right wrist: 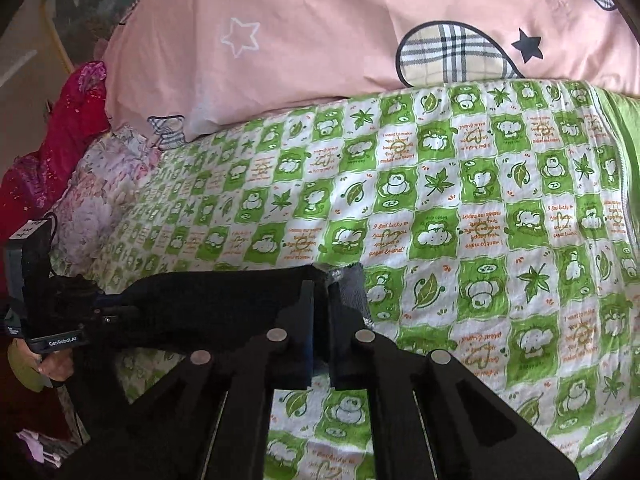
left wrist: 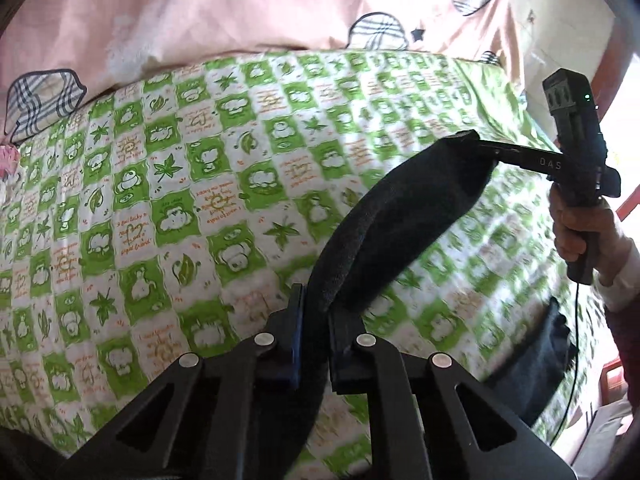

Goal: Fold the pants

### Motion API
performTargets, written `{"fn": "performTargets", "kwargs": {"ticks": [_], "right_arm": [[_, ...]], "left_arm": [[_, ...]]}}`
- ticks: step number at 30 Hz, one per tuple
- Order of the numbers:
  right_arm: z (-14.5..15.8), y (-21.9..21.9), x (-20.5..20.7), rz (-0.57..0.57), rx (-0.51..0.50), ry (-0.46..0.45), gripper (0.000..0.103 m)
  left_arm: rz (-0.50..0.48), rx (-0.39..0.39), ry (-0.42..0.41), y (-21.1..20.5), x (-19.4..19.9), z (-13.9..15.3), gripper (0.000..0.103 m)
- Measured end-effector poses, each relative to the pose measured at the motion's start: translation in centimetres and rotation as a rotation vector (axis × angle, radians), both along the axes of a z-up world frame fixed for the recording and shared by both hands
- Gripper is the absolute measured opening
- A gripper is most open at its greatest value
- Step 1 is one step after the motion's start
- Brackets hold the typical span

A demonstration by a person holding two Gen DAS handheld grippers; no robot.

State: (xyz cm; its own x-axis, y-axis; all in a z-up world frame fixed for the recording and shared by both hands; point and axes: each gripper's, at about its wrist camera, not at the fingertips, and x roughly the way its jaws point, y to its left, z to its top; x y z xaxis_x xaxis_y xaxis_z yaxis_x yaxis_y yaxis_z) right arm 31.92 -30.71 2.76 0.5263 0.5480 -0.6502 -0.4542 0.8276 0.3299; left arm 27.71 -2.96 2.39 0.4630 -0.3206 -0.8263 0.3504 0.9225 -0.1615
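Note:
The black pants (left wrist: 404, 216) hang stretched in the air between my two grippers, above the green-and-white checked bedspread (left wrist: 180, 200). My left gripper (left wrist: 316, 308) is shut on one end of the pants' edge. My right gripper (right wrist: 320, 284) is shut on the other end of the pants (right wrist: 216, 300). In the left wrist view the right gripper (left wrist: 486, 148) shows at the far end of the cloth, held by a hand (left wrist: 576, 232). In the right wrist view the left gripper (right wrist: 120, 312) shows at the left. The rest of the pants hangs below, partly hidden.
A pink quilt (right wrist: 320, 32) with plaid patches and stars lies along the far side of the bed. A red cloth (right wrist: 60, 140) and a floral cover (right wrist: 104, 184) lie at the left. The bedspread (right wrist: 480, 220) stretches flat under the pants.

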Motion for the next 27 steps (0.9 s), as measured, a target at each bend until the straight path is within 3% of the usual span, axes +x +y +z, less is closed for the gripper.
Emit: {"fn": "performTargets", "kwargs": {"ticks": [9,13,27], "right_arm": [[-0.7,-2.0,-7.7,0.069,-0.028,-0.025,0.006],[-1.5,-2.3,-10.5,0.08,-0.067,-0.016,0.006],[-1.6,-4.6,-19.0,0.072,-0.056,-0.077,0.006]], "left_arm": [[-0.002,-0.09,0.004,-0.7,-7.4,0.6,0.006],[-0.009,-0.094,0.004,-1.0,-10.2,0.2,0.005],[-0.082,-0.113,-0.017,-2.4,-18.5,0.4,0.004]]}}
